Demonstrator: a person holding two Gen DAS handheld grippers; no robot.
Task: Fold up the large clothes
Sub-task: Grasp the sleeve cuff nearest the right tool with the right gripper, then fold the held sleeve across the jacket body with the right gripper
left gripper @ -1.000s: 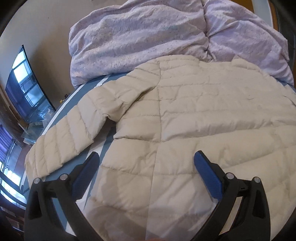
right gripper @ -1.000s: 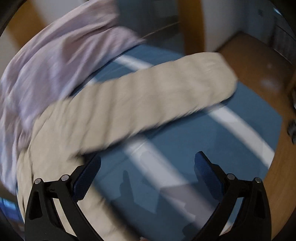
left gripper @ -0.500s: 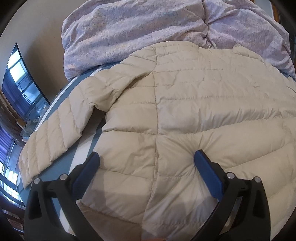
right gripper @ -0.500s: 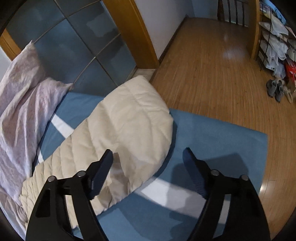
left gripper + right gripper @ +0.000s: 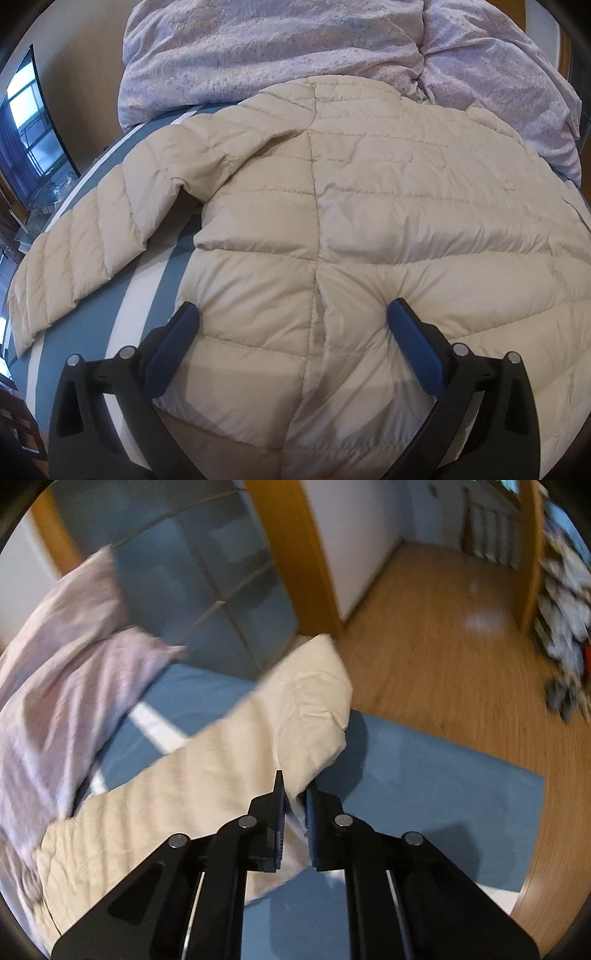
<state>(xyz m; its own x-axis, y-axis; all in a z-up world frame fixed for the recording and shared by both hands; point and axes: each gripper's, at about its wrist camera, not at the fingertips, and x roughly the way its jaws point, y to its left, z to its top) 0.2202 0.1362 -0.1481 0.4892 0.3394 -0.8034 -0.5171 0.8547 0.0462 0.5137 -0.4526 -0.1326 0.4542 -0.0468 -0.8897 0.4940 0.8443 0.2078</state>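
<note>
Writing or brand marks I can find nowhere legible on anything in either view. One jacket (image 5: pixel 369 206) is all I am working on: cream, quilted in horizontal puffed bands, with a seam running down its middle, lying spread flat on the bed (image 5: pixel 92 332), whose blue cover carries white stripes. Its two sleeves stretch out to either side, one in each view. My left gripper (image 5: pixel 291 328) stands with its jaws wide apart, the blue pads (image 5: pixel 413 343) pressing down into the lower part of the jacket's body, and the padding bulges up between them. My right gripper (image 5: pixel 294 808) has its jaws drawn nearly together on the edge of the far sleeve (image 5: pixel 303 723), close to the cuff, which sits crumpled just ahead of the fingertips near the edge of the bed. One lilac duvet (image 5: pixel 295 48) lies heaped beyond the jacket's collar, touching it. One dark screen (image 5: pixel 33 133) stands off the left side, and wooden floor (image 5: pixel 461 646) shows beyond the right, blurred.
</note>
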